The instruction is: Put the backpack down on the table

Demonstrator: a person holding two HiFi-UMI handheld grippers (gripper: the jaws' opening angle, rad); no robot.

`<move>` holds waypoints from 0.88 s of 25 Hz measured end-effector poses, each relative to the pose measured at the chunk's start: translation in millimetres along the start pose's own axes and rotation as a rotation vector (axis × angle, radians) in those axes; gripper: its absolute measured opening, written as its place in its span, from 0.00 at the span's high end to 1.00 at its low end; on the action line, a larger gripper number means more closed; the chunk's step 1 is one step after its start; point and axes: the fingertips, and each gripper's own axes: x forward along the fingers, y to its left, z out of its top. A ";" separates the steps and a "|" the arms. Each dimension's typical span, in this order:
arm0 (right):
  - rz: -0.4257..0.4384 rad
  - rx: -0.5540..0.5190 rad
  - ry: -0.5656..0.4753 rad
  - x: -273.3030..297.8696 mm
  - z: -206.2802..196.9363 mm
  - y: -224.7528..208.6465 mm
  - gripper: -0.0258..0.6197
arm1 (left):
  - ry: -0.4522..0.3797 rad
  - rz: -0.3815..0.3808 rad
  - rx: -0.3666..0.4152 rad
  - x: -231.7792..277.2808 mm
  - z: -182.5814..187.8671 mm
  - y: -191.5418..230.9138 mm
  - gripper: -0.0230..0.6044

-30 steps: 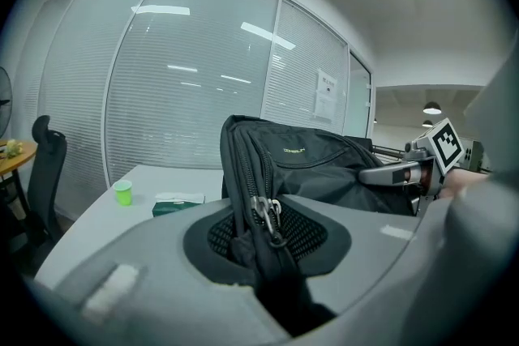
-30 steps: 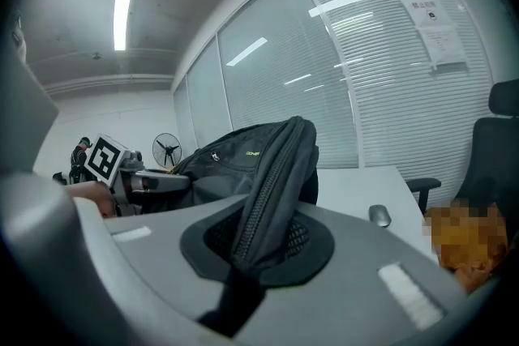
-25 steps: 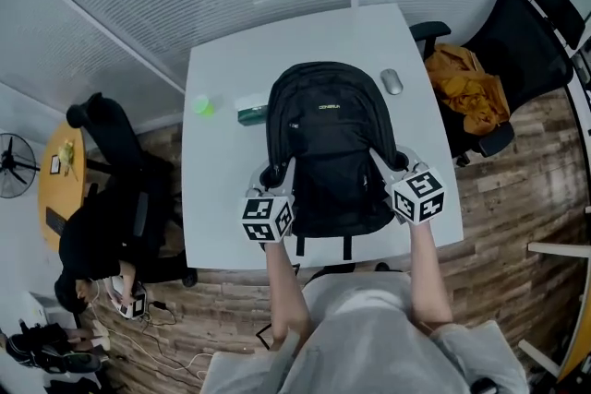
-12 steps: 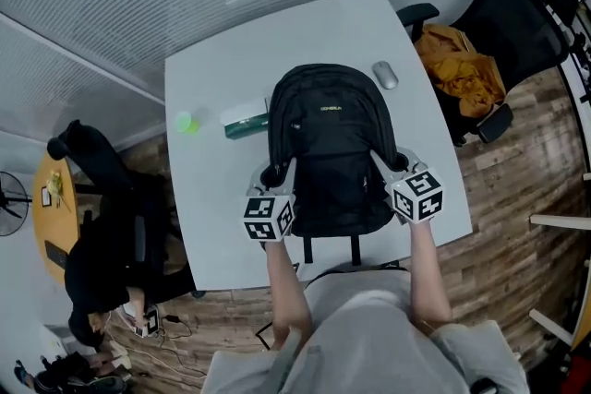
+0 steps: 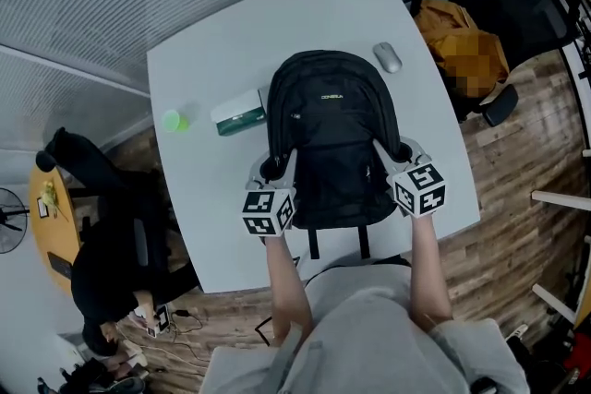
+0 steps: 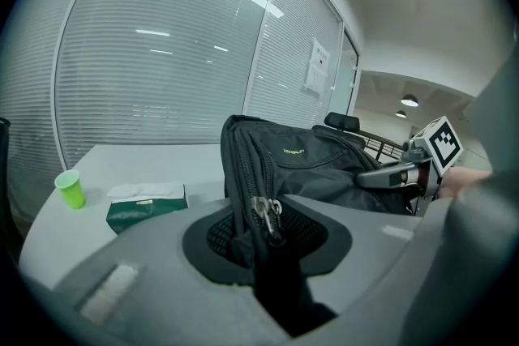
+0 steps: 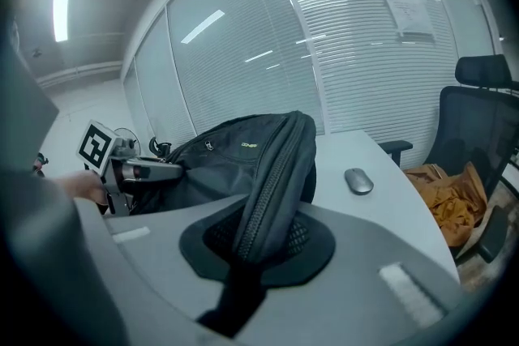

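Observation:
A black backpack (image 5: 332,138) hangs face up over the white table (image 5: 231,41), its straps trailing past the near edge. My left gripper (image 5: 271,169) is shut on its left side seam, where the zip pulls (image 6: 266,215) sit between the jaws of the left gripper (image 6: 259,235). On the opposite side, my right gripper (image 5: 399,154) is shut on the zipped seam of the backpack (image 7: 243,154), the fabric running through the right gripper (image 7: 259,243). I cannot tell whether the bag's underside touches the tabletop.
On the table left of the bag stand a green cup (image 5: 173,120) and a green tissue box (image 5: 238,112); a grey mouse (image 5: 388,57) lies at its far right. An office chair with an orange jacket (image 5: 462,37) is on the right, a black chair (image 5: 111,226) on the left.
Both grippers have sunk toward the tabletop with the backpack between them. Both grips look the same.

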 end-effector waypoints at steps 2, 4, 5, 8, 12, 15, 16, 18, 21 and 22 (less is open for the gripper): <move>-0.007 -0.002 0.007 7.0 -1.5 -1.6 0.92 | 0.008 -0.003 -0.004 4.6 -2.2 5.4 0.81; -0.016 -0.010 0.014 11.0 -3.3 -3.2 0.91 | 0.018 -0.009 -0.008 8.8 -5.8 8.7 0.81; -0.022 -0.014 0.018 12.5 -4.5 -4.2 0.91 | 0.023 -0.014 -0.011 10.7 -7.7 9.9 0.81; -0.040 -0.021 0.029 18.1 -7.9 -9.3 0.90 | 0.035 -0.026 -0.018 17.7 -12.4 13.3 0.81; -0.055 -0.031 0.048 29.2 -12.8 -14.9 0.89 | 0.049 -0.032 -0.034 28.3 -21.1 21.9 0.81; -0.064 -0.037 0.068 34.1 -17.2 -19.7 0.88 | 0.068 -0.038 -0.039 36.8 -27.2 25.2 0.80; -0.065 -0.036 0.072 35.4 -18.5 -21.4 0.87 | 0.074 -0.039 -0.042 39.2 -29.0 26.4 0.80; -0.068 -0.028 0.078 37.3 -21.0 -24.9 0.86 | 0.083 -0.044 -0.056 44.5 -33.1 28.8 0.80; -0.081 -0.025 0.089 40.1 -26.4 -30.2 0.85 | 0.096 -0.053 -0.077 52.1 -39.7 31.0 0.80; -0.084 -0.025 0.095 41.8 -28.4 -31.5 0.85 | 0.101 -0.054 -0.076 53.6 -41.5 31.9 0.80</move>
